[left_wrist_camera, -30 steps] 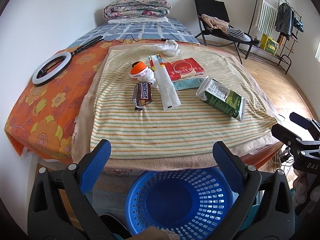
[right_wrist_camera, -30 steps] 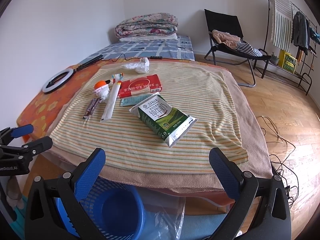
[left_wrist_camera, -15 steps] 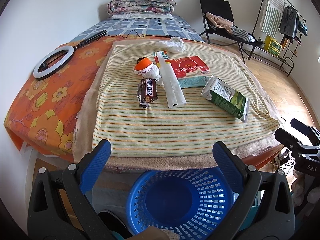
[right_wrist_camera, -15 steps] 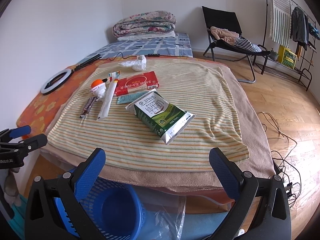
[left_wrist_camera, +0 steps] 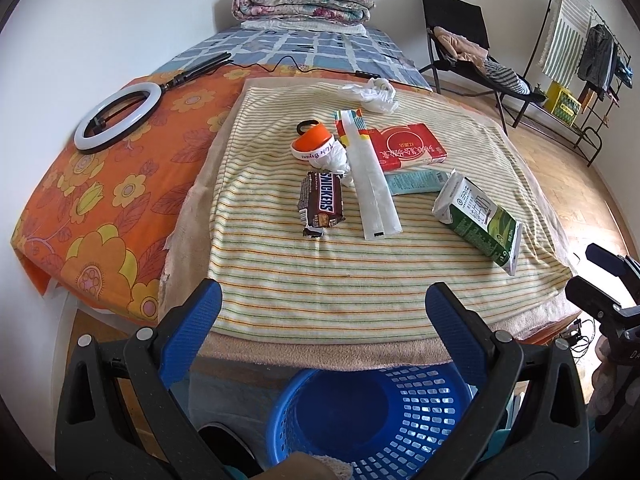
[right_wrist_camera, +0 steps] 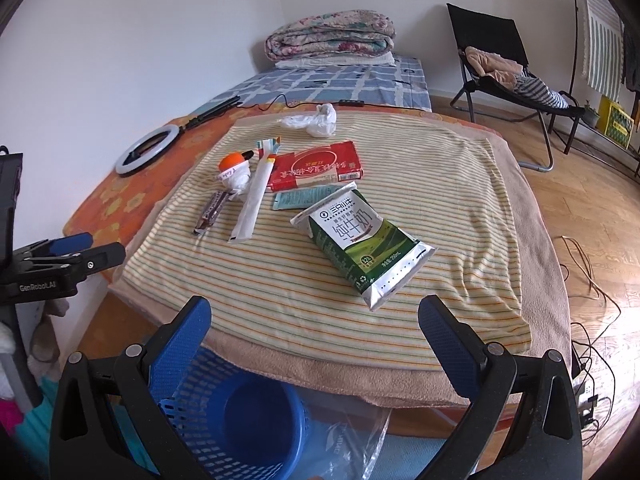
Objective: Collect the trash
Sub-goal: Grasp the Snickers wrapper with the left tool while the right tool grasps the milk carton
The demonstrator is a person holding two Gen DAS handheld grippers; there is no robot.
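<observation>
Two blue-padded fingers of the left gripper (left_wrist_camera: 322,306) gape wide, holding nothing, level above the blue basket (left_wrist_camera: 372,420); the Snickers wrapper (left_wrist_camera: 322,204) faces up on the striped cloth (left_wrist_camera: 320,276). Right wrist view: the right gripper (right_wrist_camera: 314,322) is equally spread and empty, before the milk carton (right_wrist_camera: 362,242), whose front print shows only here.

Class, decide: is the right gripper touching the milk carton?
Apart. The right wrist view shows striped cloth between the open right gripper and the milk carton.

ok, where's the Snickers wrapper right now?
The Snickers wrapper lies on the striped cloth, left of the long white wrapper and just nearer than the orange-capped white wad; in the right wrist view it sits left of centre.
</observation>
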